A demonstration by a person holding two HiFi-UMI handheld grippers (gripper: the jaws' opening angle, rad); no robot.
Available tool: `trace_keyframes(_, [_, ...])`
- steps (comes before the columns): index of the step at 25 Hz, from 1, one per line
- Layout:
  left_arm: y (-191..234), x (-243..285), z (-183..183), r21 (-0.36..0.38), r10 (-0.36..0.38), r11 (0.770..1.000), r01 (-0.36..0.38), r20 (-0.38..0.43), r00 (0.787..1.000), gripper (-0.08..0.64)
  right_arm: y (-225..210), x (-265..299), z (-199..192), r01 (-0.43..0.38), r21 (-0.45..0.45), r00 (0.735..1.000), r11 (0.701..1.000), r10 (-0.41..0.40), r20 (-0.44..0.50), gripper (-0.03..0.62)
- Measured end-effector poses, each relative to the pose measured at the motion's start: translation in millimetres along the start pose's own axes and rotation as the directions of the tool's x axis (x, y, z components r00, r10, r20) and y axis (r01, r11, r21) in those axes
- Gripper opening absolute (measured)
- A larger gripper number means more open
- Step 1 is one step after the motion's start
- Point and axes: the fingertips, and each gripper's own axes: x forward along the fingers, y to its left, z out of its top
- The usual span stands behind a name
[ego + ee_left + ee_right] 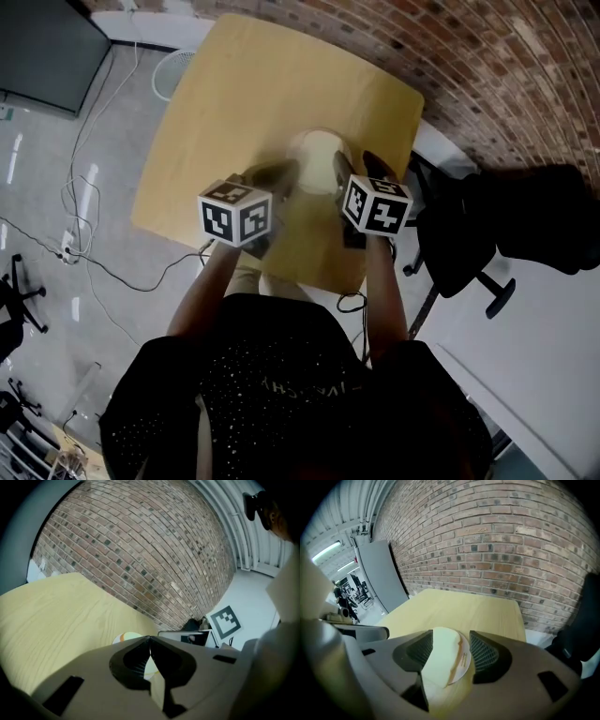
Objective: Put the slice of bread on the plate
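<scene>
One bread slice (pixel 438 656) lies on the plate (pixel 464 661), lengthwise toward the wall (pixel 511 550).

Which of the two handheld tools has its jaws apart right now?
The right tool: its jaws stand wide apart, with the pale bread slice on the round white plate seen between them. The left tool has its jaws shut together.

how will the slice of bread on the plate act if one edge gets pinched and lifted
The slice of bread looks thin and pale, so it is probably light and floppy, sagging if lifted by one edge. It lies flat on the smooth plate, so a push would likely slide it, not roll it.
</scene>
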Motion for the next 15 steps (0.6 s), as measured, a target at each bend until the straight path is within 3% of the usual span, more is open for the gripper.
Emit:
trace_keyframes(2, [-13,-1,3,0.023,-0.03,0.999,0.03,-0.004,1.0,0.011,7,-12,-7,-0.02,0.006,1.0,1.0,0.02,0.004,0.246])
trace_keyframes(3, [-20,-3,3,0.03,-0.043,0.999,0.044,-0.006,0.999,0.011,10,-18,-10,-0.028,0.017,1.0,0.999,0.027,0.013,0.207])
trace_keyframes(5, [-31,-6,4,0.049,-0.045,0.998,0.045,-0.006,0.999,0.011,13,-32,-14,-0.023,0.037,0.999,0.999,0.022,0.044,0.056])
trace_keyframes(8, [-43,-11,1,0.094,-0.021,0.995,0.022,-0.011,1.0,0.011,20,-51,-17,-0.016,0.012,0.996,1.0,0.015,0.092,0.015])
trace_keyframes(11, [-58,-16,0,0.134,-0.024,0.991,0.025,-0.006,1.0,0.011,37,-69,-17,-0.126,0.054,0.98,0.991,0.116,0.161,0.012])
trace_keyframes(13, [-69,-19,-1,0.134,-0.045,0.99,0.044,0.004,0.999,0.011,47,-81,-12,-0.262,0.156,0.945,0.952,0.221,0.241,0.012])
trace_keyframes(15, [-77,-22,-2,0.109,-0.072,0.992,0.07,0.015,0.997,0.011,52,-92,-9,-0.383,0.263,0.899,0.886,0.292,0.326,0.012])
